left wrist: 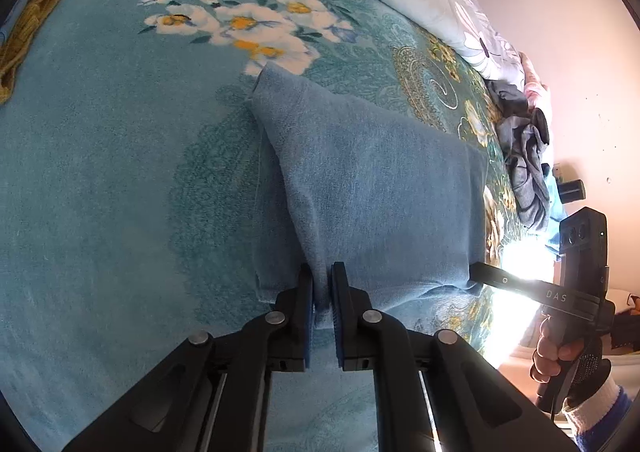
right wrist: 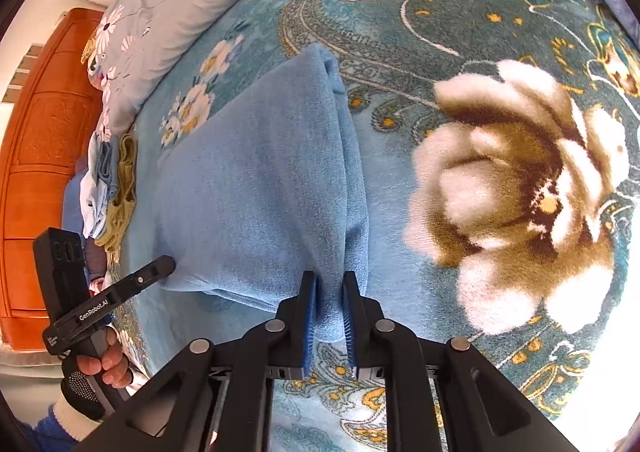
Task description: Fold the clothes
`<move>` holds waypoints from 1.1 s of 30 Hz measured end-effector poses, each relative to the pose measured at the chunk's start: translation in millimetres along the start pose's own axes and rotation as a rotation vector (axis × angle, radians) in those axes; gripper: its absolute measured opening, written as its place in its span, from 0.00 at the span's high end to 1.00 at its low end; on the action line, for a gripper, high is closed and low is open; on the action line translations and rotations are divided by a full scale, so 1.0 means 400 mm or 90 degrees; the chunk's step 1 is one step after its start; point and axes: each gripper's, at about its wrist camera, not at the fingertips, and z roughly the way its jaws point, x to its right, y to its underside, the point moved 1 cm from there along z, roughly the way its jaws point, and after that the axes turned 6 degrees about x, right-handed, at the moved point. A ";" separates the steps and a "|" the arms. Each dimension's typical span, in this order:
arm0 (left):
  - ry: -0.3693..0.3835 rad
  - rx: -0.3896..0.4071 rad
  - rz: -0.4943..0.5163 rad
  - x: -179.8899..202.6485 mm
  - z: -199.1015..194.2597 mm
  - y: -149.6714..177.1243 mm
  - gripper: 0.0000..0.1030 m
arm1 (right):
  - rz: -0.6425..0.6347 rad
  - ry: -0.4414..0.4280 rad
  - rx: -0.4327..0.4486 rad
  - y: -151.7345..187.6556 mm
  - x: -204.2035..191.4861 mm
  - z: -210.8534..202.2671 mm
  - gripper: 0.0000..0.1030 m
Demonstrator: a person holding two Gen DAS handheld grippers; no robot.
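Orange headboard (right wrist: 44, 155) appears only in right gripper's (right wrist: 329, 292) view.

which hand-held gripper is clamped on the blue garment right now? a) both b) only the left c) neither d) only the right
a: the left hand-held gripper pinches the near edge of the blue garment between its pads, and the right hand-held gripper is closed on the same edge further along, so the cloth is held at two points.
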 end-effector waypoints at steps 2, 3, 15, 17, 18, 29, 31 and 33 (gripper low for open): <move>-0.006 0.004 0.003 -0.004 -0.021 -0.003 0.68 | -0.005 0.000 0.007 -0.004 -0.004 -0.011 0.62; -0.011 0.009 0.004 -0.005 -0.029 -0.005 0.51 | -0.006 0.000 0.012 -0.006 -0.005 -0.016 0.57; 0.011 -0.025 0.001 -0.028 0.079 -0.088 0.19 | 0.019 -0.039 0.032 -0.072 0.021 0.027 0.23; 0.014 -0.037 0.003 -0.033 0.102 -0.094 0.19 | 0.016 -0.045 0.029 -0.082 0.022 0.045 0.22; 0.016 -0.039 0.003 -0.035 0.108 -0.097 0.19 | 0.018 -0.050 0.027 -0.086 0.025 0.051 0.22; 0.080 -0.024 -0.003 -0.030 0.128 -0.117 0.21 | 0.028 -0.110 0.032 -0.118 0.030 0.069 0.23; 0.082 -0.025 0.004 -0.025 0.133 -0.118 0.21 | 0.023 -0.117 0.029 -0.123 0.026 0.073 0.27; 0.088 -0.026 0.007 -0.023 0.134 -0.120 0.23 | 0.021 -0.117 0.027 -0.128 0.024 0.077 0.35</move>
